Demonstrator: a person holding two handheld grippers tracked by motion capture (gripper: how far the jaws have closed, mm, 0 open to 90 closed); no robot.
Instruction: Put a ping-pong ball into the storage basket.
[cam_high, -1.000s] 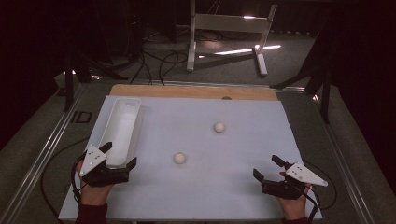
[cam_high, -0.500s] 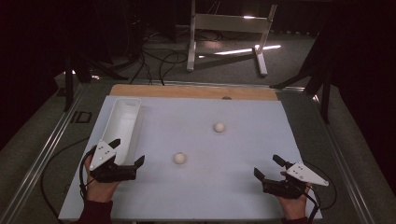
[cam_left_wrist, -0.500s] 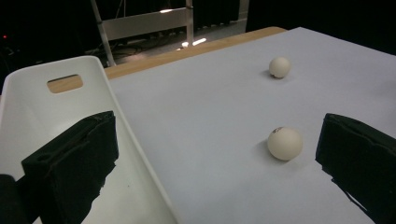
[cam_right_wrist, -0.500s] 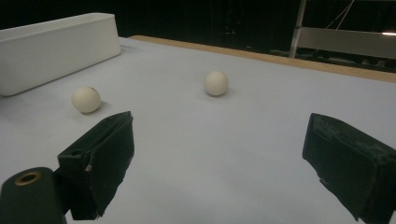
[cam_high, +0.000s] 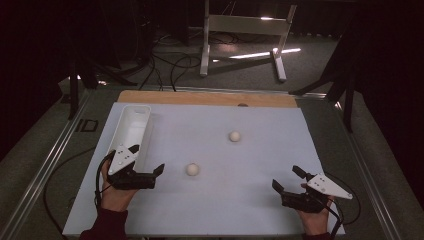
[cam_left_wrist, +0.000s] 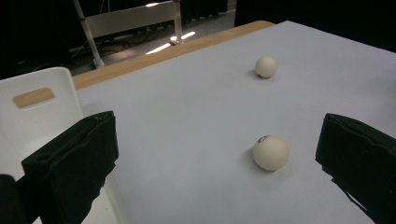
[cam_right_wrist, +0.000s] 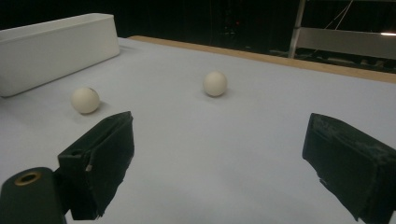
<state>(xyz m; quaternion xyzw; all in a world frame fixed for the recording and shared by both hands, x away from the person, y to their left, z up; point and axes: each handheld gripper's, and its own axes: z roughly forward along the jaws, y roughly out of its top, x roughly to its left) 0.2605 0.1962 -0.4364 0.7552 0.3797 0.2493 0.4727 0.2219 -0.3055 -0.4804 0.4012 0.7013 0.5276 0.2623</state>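
Note:
Two cream balls lie on the white table sheet (cam_high: 225, 200): the near ball (cam_high: 192, 169) (cam_left_wrist: 271, 152) (cam_right_wrist: 85, 100) and the far ball (cam_high: 234, 136) (cam_left_wrist: 266, 66) (cam_right_wrist: 215, 83). My left gripper (cam_high: 147, 160) (cam_left_wrist: 217, 140) is open at the front left, beside the white tray's near end, its jaws pointing toward the near ball a short way off. The near ball lies ahead of the jaws, closer to the right jaw, untouched. My right gripper (cam_high: 285, 177) (cam_right_wrist: 222, 140) is open and holds nothing at the front right, well apart from both balls.
A long white tray (cam_high: 132, 127) (cam_left_wrist: 42, 107) (cam_right_wrist: 56, 44) stands along the sheet's left side. A wooden strip (cam_high: 210, 98) borders the far edge. Metal rails run along both table sides. Behind the table are cables and a metal stand (cam_high: 245, 30).
My left gripper has moved right, away from the tray's end, and turned its jaws toward the near ball. The right gripper and both balls have stayed put.

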